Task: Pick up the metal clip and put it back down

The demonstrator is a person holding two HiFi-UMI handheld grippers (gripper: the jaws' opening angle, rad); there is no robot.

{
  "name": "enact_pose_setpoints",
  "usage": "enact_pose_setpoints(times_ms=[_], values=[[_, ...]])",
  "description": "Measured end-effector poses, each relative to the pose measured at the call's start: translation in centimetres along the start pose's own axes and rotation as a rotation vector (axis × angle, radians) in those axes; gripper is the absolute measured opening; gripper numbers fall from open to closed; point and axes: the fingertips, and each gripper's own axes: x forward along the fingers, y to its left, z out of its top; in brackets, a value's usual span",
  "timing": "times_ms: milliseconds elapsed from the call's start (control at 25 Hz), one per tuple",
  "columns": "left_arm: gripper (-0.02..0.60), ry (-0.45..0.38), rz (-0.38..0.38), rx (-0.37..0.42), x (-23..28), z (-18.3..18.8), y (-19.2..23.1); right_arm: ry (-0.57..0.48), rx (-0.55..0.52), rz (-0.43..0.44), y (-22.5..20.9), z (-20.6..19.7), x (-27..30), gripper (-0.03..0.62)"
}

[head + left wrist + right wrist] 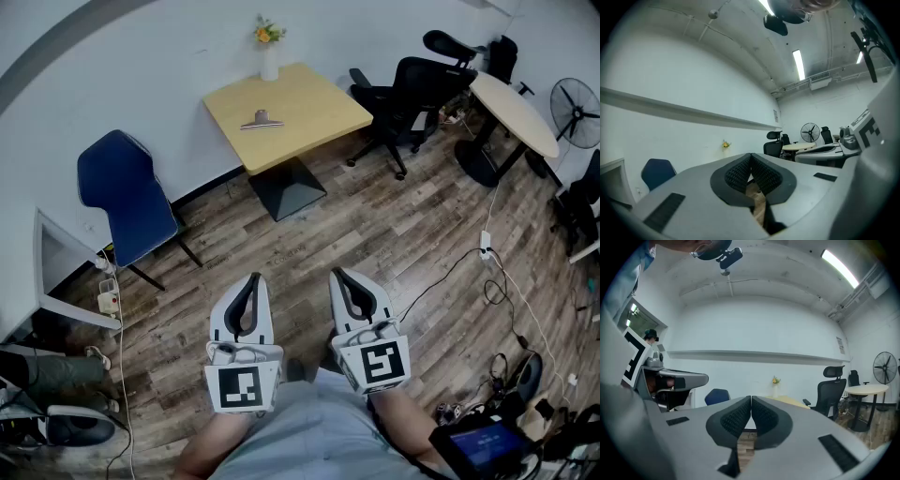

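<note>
The metal clip (262,120) lies flat on the square yellow table (319,117) at the far side of the room, near its back left part. Both grippers are held close to the person's body, far from that table. My left gripper (254,277) is shut with nothing in it; its ribbed pads (740,171) meet at the tips. My right gripper (336,274) is also shut and empty, its pads (764,416) touching. The clip does not show in either gripper view; the right gripper view shows only the table's top (790,401).
A white vase with flowers (268,49) stands at the table's back edge. A blue chair (125,195) is left of the table, black office chairs (412,89) and a round table (514,112) to the right, a fan (576,112) far right. Cables (497,281) trail over the wooden floor.
</note>
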Motion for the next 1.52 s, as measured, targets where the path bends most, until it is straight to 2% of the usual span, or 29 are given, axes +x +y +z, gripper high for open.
enact_pose_setpoints(times_ms=[200, 440, 760, 1000, 1240, 1520], values=[[0.018, 0.015, 0.012, 0.023, 0.0, -0.5, 0.4, -0.034, 0.0, -0.016, -0.4, 0.3, 0.1, 0.048], [0.018, 0.001, -0.013, -0.014, 0.1, -0.1, 0.7, -0.031, 0.033, 0.004, 0.2, 0.4, 0.4, 0.049], [0.018, 0.031, -0.018, -0.034, 2.1, -1.8, 2.9, -0.01, 0.032, -0.043, -0.6, -0.4, 2.7, 0.049], [0.018, 0.072, -0.036, -0.04, 7.7, -4.1, 3.2, 0.002, 0.056, -0.066, -4.7, -2.0, 7.2, 0.049], [0.018, 0.139, -0.053, -0.012, 16.5, -6.0, 4.2, 0.044, 0.108, -0.073, -10.1, -3.8, 14.6, 0.049], [0.018, 0.172, -0.037, 0.01, 26.7, -6.1, 5.5, 0.063, 0.152, -0.033, -16.1, -4.3, 23.6, 0.049]])
